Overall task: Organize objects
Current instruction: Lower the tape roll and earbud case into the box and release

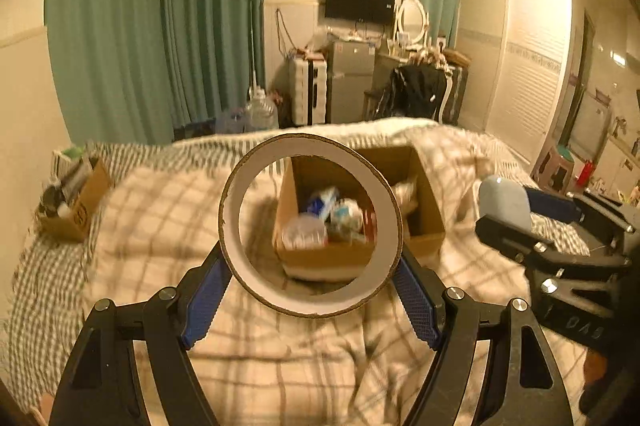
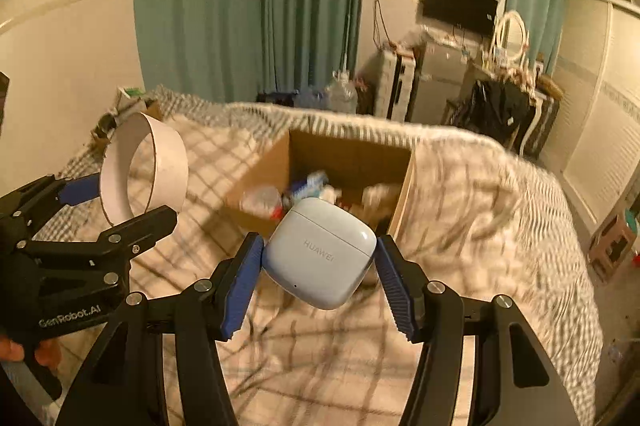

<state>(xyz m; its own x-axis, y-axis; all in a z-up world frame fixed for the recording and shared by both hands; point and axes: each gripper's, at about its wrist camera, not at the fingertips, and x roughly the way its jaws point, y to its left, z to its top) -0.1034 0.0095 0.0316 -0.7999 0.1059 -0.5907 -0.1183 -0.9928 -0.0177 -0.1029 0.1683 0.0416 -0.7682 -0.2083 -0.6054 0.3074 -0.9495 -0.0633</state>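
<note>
My left gripper (image 1: 311,266) is shut on a wide cardboard tape ring (image 1: 256,185) and holds it in the air over the bed; the ring also shows in the right wrist view (image 2: 168,161). My right gripper (image 2: 318,258) is shut on a pale blue earbud case (image 2: 320,254), also seen from the left wrist view (image 1: 504,203). An open cardboard box (image 2: 348,153) holding several small items stands on the bed just beyond both grippers; in the left wrist view the box (image 1: 424,193) shows partly through the ring.
The bed has a checked blanket (image 1: 160,226). A smaller cardboard box (image 1: 80,205) with items sits at its far left corner. Green curtains (image 1: 160,25), a fridge (image 1: 350,81), a chair with dark clothes (image 1: 416,93) and a wardrobe (image 1: 528,65) stand beyond the bed.
</note>
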